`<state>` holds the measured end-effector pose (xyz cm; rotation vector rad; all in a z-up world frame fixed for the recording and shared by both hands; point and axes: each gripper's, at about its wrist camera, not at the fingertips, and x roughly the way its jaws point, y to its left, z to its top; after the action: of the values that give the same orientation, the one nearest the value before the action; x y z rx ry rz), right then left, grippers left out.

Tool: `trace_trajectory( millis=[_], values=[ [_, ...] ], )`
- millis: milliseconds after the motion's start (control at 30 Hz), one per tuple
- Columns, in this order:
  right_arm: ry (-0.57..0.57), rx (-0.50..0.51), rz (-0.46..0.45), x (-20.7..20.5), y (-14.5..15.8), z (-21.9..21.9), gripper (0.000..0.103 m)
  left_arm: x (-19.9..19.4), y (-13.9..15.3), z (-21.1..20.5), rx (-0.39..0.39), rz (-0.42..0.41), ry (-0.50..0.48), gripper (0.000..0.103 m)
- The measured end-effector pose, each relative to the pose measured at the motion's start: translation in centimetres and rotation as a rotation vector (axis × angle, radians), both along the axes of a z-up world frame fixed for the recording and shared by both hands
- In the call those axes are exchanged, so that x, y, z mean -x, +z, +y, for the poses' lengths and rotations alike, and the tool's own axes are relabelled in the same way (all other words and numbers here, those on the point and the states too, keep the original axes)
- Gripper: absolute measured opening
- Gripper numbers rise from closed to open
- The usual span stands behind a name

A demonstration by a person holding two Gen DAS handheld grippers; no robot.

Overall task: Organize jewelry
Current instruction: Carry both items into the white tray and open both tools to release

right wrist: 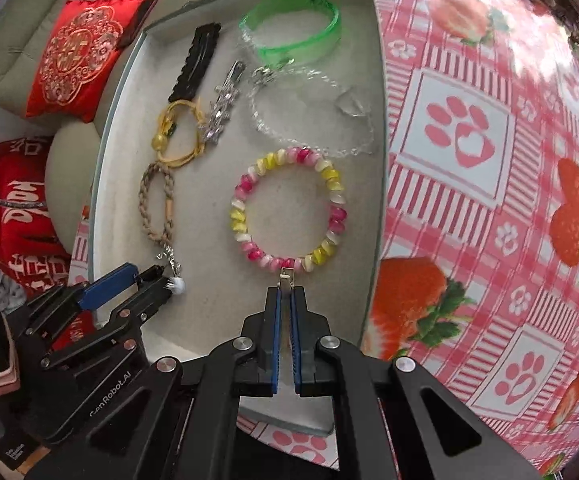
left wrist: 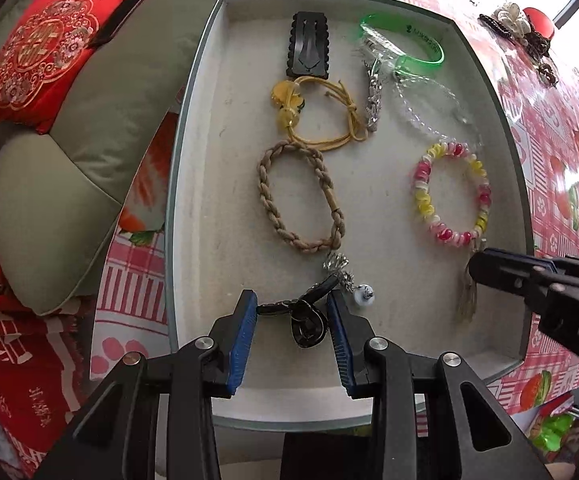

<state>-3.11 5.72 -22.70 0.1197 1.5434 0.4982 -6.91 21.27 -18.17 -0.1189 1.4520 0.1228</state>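
bright daylight from the far right side of the counter (right wrist: 489, 128), white glare on its glossy cloth, soft faint shadows in the tray (left wrist: 369, 208), strong fisheye bending at frame edges, dark vignetted corners, centre sharp

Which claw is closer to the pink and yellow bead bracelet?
The right claw. It is shut on the tassel hanging from the pink and yellow bead bracelet. The left claw is off to the side, around a dark charm piece in the tray.
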Motion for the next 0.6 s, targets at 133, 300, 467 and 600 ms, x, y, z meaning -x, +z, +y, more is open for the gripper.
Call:
trace_trajectory(
  millis=[133,300,467,600],
  values=[
    [-0.008,-0.007,-0.003,-0.3,0.0,-0.4,0.005,-0.2,0.0,-0.4,-0.017,-0.008,-0.015,0.043],
    [0.014,0.006,-0.007,0.1,0.0,0.1,0.005,0.2,0.2,-1.0,-0.021,0.002,-0.021,0.043],
    [0.014,0.017,0.013,0.7,-0.6,0.4,0.005,0.6,0.3,-0.9,-0.021,0.014,-0.017,0.044],
    [0.01,0.019,0.021,0.6,-0.6,0.9,0.005,1.0,0.2,-1.0,-0.041,0.02,-0.022,0.066]
  ],
)
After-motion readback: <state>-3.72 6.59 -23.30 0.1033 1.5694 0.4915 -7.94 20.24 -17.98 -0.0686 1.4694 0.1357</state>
